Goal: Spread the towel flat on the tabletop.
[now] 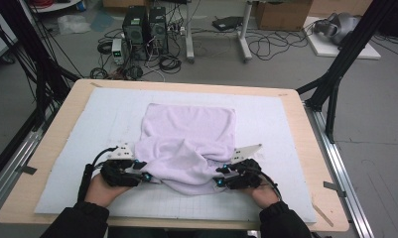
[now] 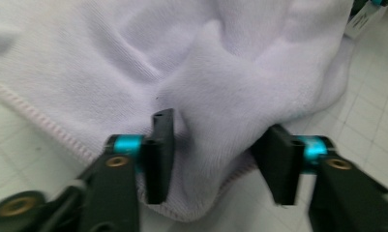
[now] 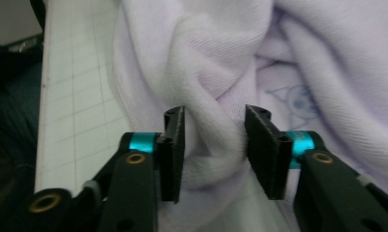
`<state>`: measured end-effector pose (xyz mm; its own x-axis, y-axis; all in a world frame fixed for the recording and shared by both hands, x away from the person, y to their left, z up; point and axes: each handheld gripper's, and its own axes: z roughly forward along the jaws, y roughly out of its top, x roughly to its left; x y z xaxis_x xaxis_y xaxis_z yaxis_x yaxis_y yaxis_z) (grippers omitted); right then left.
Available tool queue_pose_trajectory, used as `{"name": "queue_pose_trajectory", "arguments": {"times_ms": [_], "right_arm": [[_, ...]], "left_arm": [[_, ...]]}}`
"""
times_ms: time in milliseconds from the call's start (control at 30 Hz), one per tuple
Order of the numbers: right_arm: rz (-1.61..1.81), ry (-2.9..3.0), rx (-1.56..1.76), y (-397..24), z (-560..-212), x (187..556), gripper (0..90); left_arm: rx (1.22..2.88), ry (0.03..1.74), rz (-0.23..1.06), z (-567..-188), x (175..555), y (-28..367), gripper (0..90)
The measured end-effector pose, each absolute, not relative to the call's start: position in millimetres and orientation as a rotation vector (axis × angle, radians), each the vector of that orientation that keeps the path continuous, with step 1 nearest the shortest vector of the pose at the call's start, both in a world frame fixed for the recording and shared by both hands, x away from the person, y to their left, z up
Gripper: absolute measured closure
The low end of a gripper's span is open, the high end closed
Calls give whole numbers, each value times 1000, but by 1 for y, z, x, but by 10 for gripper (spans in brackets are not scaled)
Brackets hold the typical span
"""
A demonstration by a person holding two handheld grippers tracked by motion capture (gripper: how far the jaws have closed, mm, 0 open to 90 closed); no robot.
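The right tongs (image 3: 214, 145) rise from the bottom edge, their two black jaws standing apart with teal collars behind the pads. A thick fold of the pale lilac towel (image 3: 201, 58) runs between the jaws; the left pad lies against the cloth, while a narrow gap shows beside the right pad. The towel bunches in heavy twisted folds above. A faint blue printed figure (image 3: 294, 102) shows on the cloth at right. At left lies the white gridded surface (image 3: 75, 106), with a dark sleeve (image 3: 7, 135) beyond its edge.

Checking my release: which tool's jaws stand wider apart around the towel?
The left tool: a clear gap beside its right jaw. The right tool sits closer around the lavender towel.
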<state>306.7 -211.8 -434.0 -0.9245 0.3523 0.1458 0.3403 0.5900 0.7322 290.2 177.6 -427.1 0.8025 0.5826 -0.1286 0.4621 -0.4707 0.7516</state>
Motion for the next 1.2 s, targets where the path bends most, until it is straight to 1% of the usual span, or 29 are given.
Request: {"name": "queue_pose_trajectory", "arguments": {"times_ms": [67, 100, 133, 233, 400, 567, 600, 633, 667, 700, 733, 800, 933, 1033, 1100, 1200], "right_arm": [[1265, 2811, 587, -210, -437, 306, 784], [1280, 2824, 595, -210, -438, 306, 824], [1290, 2841, 607, -212, -439, 306, 840], [1336, 2840, 635, -217, -432, 302, 845], [1390, 2786, 565, -224, -411, 281, 846], [1402, 2788, 518, -225, -393, 260, 849], [1400, 2803, 491, -224, -390, 255, 841], [1424, 2825, 455, -223, -388, 251, 771], [1450, 2824, 448, -223, -385, 248, 677], [1461, 2802, 441, -224, -382, 246, 672], [1492, 2783, 430, -227, -380, 247, 663], [1519, 2732, 472, -230, -380, 252, 650], [1421, 2719, 545, -224, -398, 274, 660], [1335, 2756, 571, -211, -417, 288, 646], [1295, 2773, 569, -202, -425, 290, 620], [1271, 2789, 524, -191, -432, 289, 620]], "left_arm": [[2168, 756, 186, -432, 291, 175, 803], [2174, 754, 176, -433, 292, 175, 827], [2175, 753, 177, -432, 291, 175, 835], [2155, 749, 184, -423, 286, 180, 839], [2140, 716, 194, -403, 273, 191, 841], [2131, 669, 175, -387, 258, 197, 841], [2124, 650, 151, -386, 255, 198, 835], [2118, 649, 137, -385, 254, 200, 782], [2109, 668, 133, -385, 254, 201, 656], [2106, 668, 127, -384, 254, 204, 562], [2092, 671, 119, -385, 255, 206, 527], [2090, 688, 127, -387, 257, 207, 489], [2113, 684, 131, -400, 265, 198, 505], [2145, 699, 121, -414, 273, 191, 512], [2173, 703, 95, -424, 278, 187, 535], [2201, 694, 41, -436, 284, 183, 560]]}}
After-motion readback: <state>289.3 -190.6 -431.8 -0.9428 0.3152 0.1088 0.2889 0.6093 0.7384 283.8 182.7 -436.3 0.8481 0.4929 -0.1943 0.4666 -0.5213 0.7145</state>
